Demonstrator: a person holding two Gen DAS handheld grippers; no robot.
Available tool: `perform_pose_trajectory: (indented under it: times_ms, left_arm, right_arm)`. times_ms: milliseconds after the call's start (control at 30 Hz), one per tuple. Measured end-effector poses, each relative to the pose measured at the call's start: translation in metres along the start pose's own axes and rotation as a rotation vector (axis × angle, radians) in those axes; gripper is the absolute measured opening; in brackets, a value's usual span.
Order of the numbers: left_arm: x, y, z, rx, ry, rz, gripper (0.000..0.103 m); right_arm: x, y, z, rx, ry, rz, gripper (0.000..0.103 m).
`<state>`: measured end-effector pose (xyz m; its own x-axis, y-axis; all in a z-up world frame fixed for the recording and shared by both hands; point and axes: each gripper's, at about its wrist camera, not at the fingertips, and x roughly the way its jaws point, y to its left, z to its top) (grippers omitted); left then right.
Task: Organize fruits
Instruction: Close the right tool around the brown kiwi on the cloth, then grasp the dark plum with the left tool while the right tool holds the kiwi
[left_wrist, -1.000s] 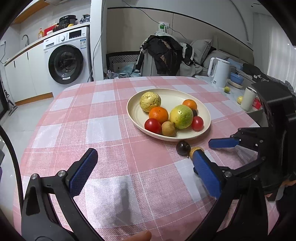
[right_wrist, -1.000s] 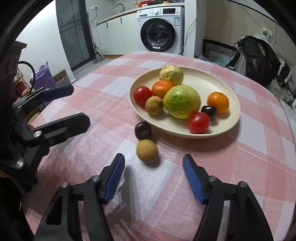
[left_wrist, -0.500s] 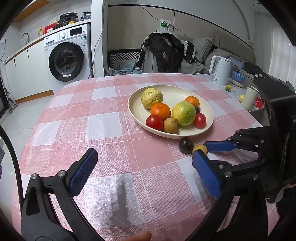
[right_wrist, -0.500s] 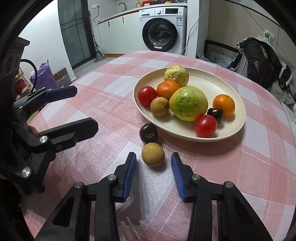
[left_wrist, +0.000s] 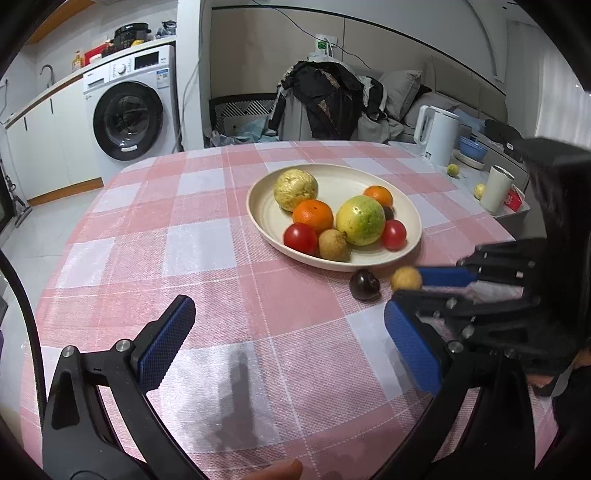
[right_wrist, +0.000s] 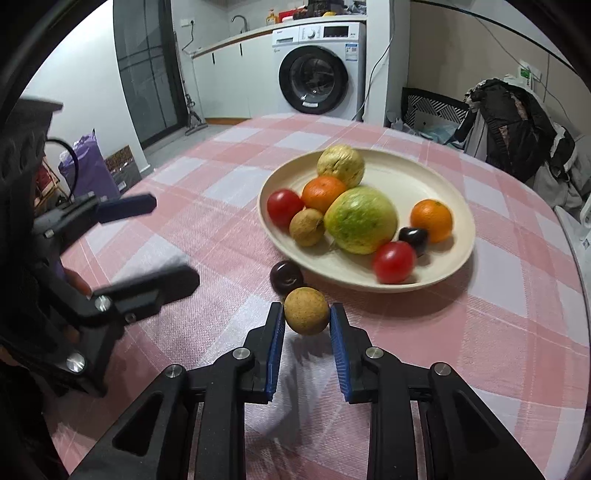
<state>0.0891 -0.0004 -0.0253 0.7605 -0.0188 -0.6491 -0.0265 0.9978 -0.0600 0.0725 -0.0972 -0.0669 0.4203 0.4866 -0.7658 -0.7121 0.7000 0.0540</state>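
Closing from a wide gape a second ago, the right gripper (right_wrist: 307, 319) now has both blue pads against the small brown fruit (right_wrist: 306, 311), clamped on its sides; the fruit appears lifted slightly off the checked tablecloth (right_wrist: 207, 192), though blur makes this uncertain; the dark plum (right_wrist: 286, 275) remains on the cloth just behind it, beside the plate (right_wrist: 458, 254). The left gripper (left_wrist: 291, 343) has kept its wide-open stance, holding nothing, well apart from the fruit. Judgement: grasp secured; transfer to the plate, already carrying eight fruits, is next; the plum remains outstanding.
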Motion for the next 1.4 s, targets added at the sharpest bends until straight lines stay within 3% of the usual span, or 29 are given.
perform_pose_trajectory:
  times_ms: [233, 400, 500, 667, 800, 1233, 1400]
  left_arm:
    - [0.015, -0.013, -0.002, 0.045, 0.075, -0.025, 0.099]
    - [0.028, -0.02, -0.003, 0.055, 0.134, -0.067, 0.08]
    - [0.036, -0.025, -0.003, 0.062, 0.16, -0.055, 0.074]
    - [0.048, -0.036, 0.001, 0.071, 0.183, -0.07, 0.072]
    - [0.059, -0.048, 0.005, 0.087, 0.207, -0.08, 0.064]
    - [0.078, -0.063, 0.018, 0.093, 0.203, -0.061, 0.045]
    - [0.079, -0.063, 0.02, 0.096, 0.203, -0.071, 0.028]
  right_arm:
    - [-0.016, -0.016, 0.004, 0.039, -0.037, -0.013, 0.026]
    - [-0.021, -0.024, 0.004, 0.054, -0.048, -0.014, 0.026]
    - [-0.025, -0.028, 0.004, 0.06, -0.056, -0.02, 0.026]
    - [-0.033, -0.035, 0.005, 0.074, -0.073, -0.021, 0.026]
    - [-0.04, -0.042, 0.005, 0.092, -0.086, -0.021, 0.026]
    - [-0.054, -0.056, 0.006, 0.126, -0.12, -0.011, 0.026]
    - [-0.055, -0.055, 0.006, 0.125, -0.124, -0.009, 0.026]
